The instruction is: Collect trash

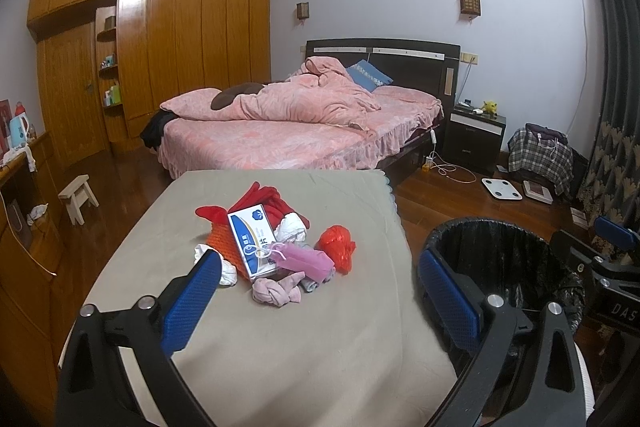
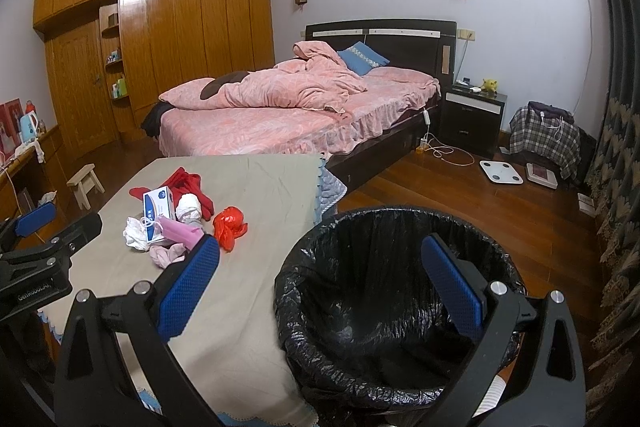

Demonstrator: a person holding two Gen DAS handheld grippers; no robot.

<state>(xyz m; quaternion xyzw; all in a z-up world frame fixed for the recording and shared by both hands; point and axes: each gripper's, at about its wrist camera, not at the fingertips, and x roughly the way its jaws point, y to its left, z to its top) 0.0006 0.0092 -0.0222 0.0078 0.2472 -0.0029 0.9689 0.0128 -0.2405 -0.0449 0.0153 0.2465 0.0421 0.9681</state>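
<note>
On a table draped in a plain grey-beige cloth, at the foot of a pink-covered bed, lies a small heap of rubbish: a white and blue cardboard box on top, a crumpled red plastic bag just beside it, a pink drawstring pouch, white crumpled tissues and some red fabric underneath. Just beside the table's right edge stands a round bin lined with a glossy black plastic bag, which looks empty, though its floor is too dark to be sure. Both tools hang above the near end of the table, well short of the heap. The left gripper has its blue-padded jaws spread wide with nothing between them; the right gripper is equally wide apart and unladen, sitting over the bin's near rim. Nothing has been collected yet, judging by the layout. The pieces overlap, so pinching one may drag its neighbours off the edge, and the loose cloth could bunch or slide if a jaw catches it. The thin red bag may slip from the pads.
</note>
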